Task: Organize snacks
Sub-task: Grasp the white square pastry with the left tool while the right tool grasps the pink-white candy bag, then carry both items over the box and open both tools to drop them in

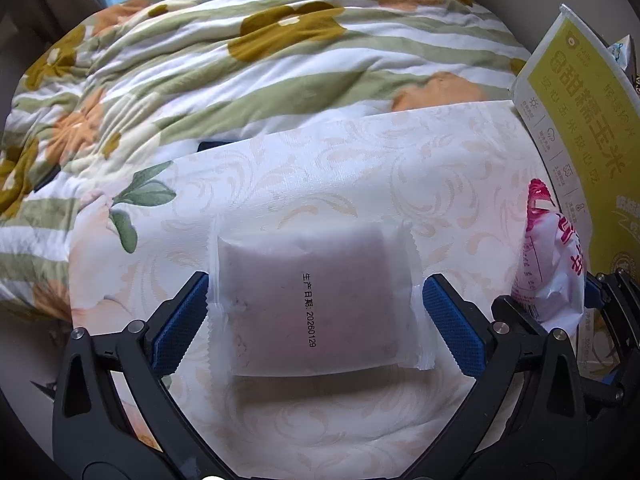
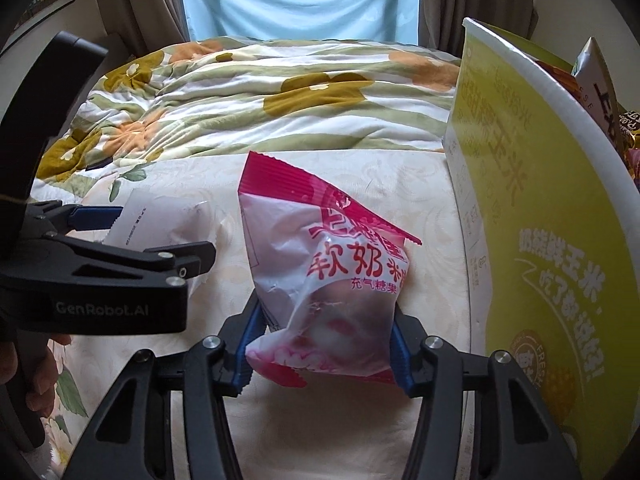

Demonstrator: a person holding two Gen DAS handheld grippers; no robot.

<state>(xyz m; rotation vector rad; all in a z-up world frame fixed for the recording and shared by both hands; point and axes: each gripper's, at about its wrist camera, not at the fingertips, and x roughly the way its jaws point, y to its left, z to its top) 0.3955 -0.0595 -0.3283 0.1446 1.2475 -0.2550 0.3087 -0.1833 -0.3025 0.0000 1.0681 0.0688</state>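
A frosted white snack packet (image 1: 312, 304) with a printed date sits between the blue pads of my left gripper (image 1: 316, 312), a little above the cream bedsheet; the pads stand at its crimped edges, and contact is unclear. My right gripper (image 2: 324, 344) is shut on a pink-and-white candy bag (image 2: 324, 280), holding its lower end. That bag also shows at the right of the left wrist view (image 1: 556, 268). In the right wrist view the left gripper (image 2: 160, 240) and its white packet (image 2: 160, 220) are to the left of the pink bag.
A yellow-green and white carton (image 2: 540, 240) stands at the right with several snack packs (image 2: 600, 92) inside; it also shows in the left wrist view (image 1: 580, 128). A crumpled floral quilt (image 1: 240, 60) lies behind the cream sheet (image 1: 400, 168). Curtains and a window are beyond.
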